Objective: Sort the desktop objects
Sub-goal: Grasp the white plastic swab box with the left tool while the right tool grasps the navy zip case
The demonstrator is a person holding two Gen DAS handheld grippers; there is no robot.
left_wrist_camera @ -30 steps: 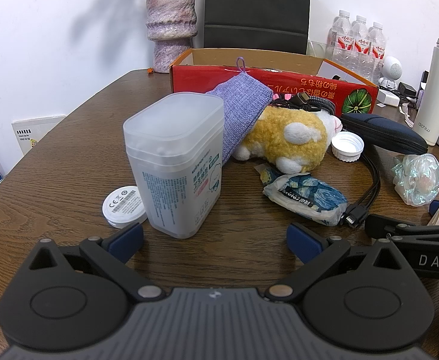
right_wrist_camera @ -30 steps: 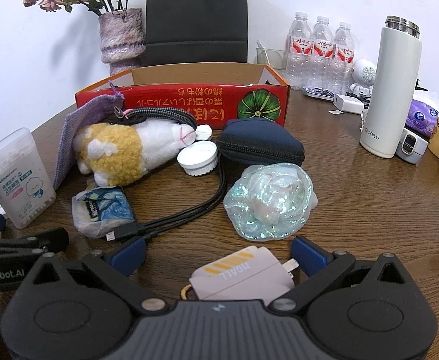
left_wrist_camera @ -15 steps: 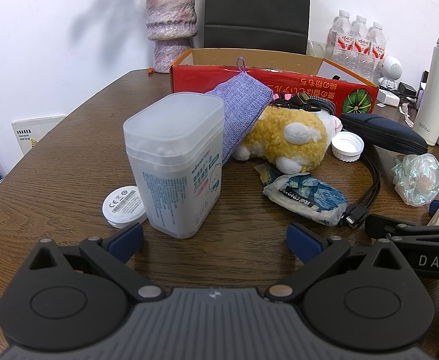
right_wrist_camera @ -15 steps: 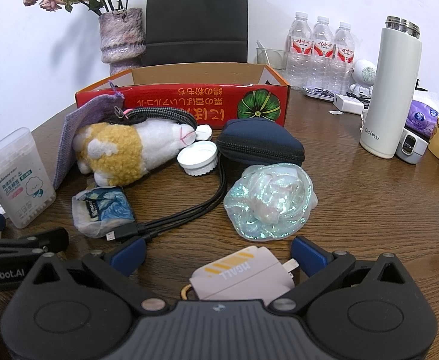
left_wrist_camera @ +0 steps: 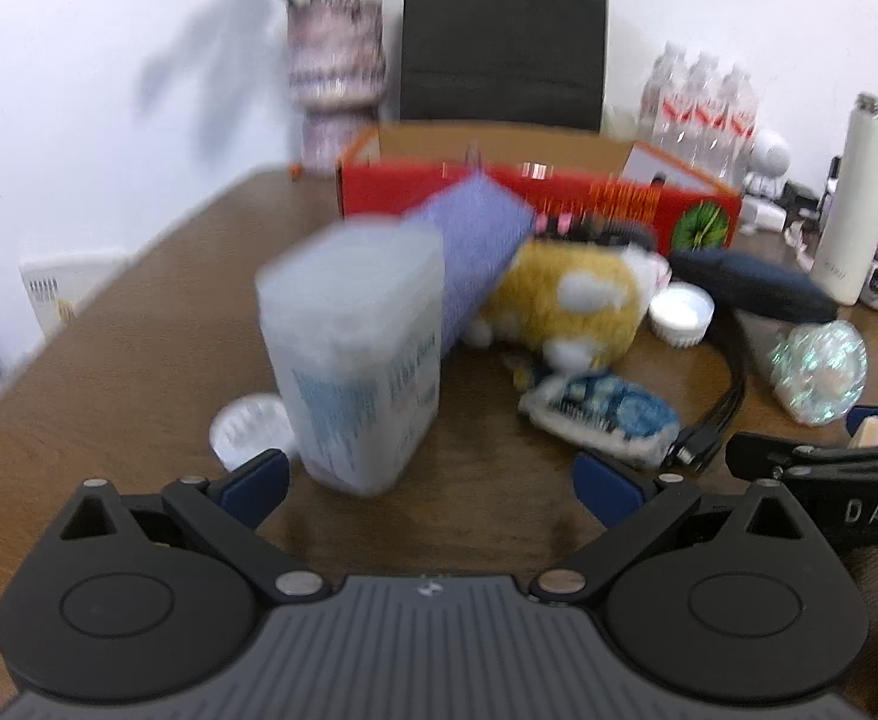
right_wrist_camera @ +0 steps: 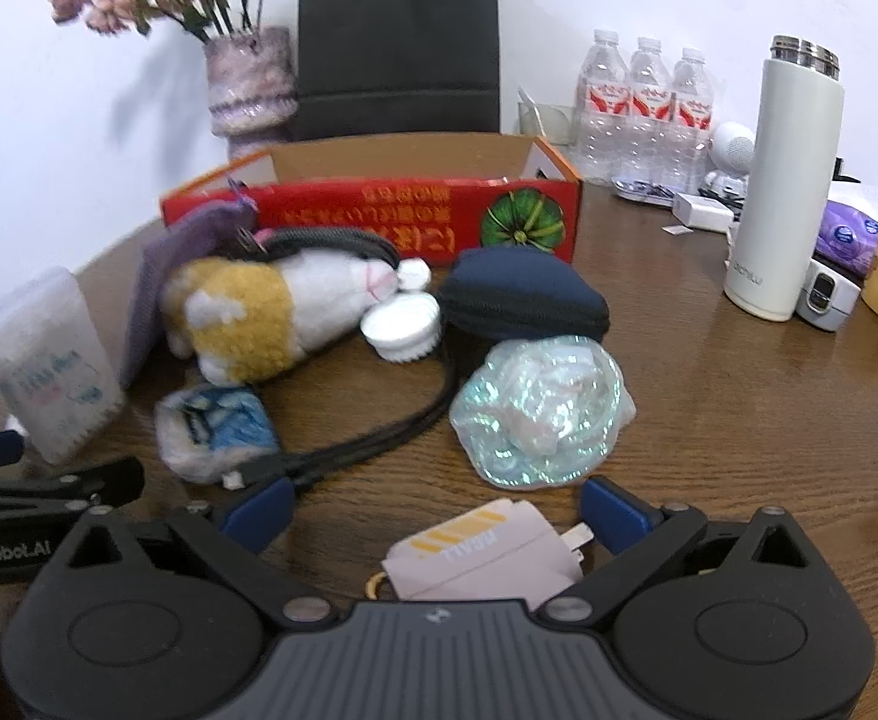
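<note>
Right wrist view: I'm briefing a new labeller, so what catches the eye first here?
The red cardboard box with a green pumpkin print stands open at the back of the table. Before it lies a yellow-and-white plush toy, with an iridescent crinkly bundle to its right. Nearest, a pale charger lies between the open right claw's fingers.

We read this as an office or meeting room: round wood-grain table against a plain white wall, black chair back behind it, three water bottles, white thermos, vase of dried flowers, charger cables.
</note>
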